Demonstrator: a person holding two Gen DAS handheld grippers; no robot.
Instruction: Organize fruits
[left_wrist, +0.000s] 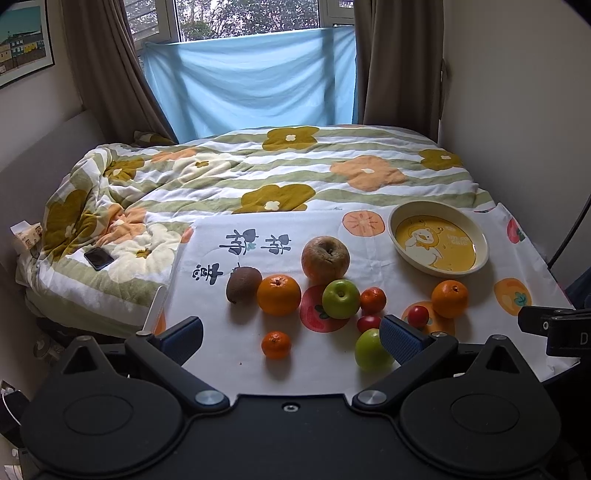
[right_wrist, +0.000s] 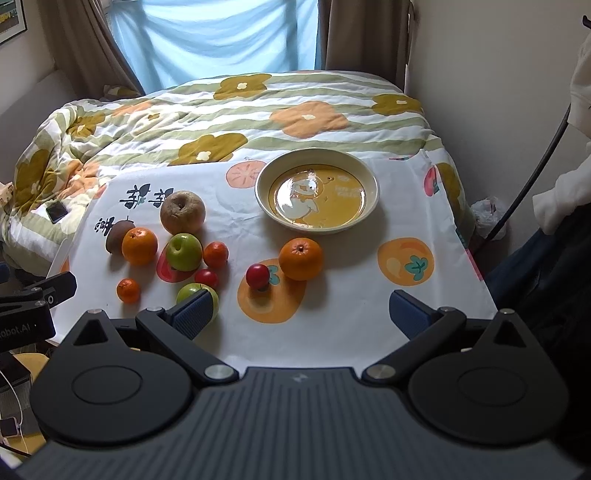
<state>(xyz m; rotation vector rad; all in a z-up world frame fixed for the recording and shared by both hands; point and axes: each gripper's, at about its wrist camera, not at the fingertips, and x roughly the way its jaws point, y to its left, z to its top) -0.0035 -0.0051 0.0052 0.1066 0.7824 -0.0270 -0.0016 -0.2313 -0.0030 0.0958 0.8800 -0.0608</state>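
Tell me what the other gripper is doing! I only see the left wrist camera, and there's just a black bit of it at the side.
Observer: The right gripper is open, with nothing between its fingers.
Operator: What's in front of it?
Observer: In its own camera, the big orange and a small red fruit lie just ahead of it, and the bowl sits behind them.
Operator: Is anybody over there?
Observer: Something white, like a sleeve, shows at the right edge, beyond the table.
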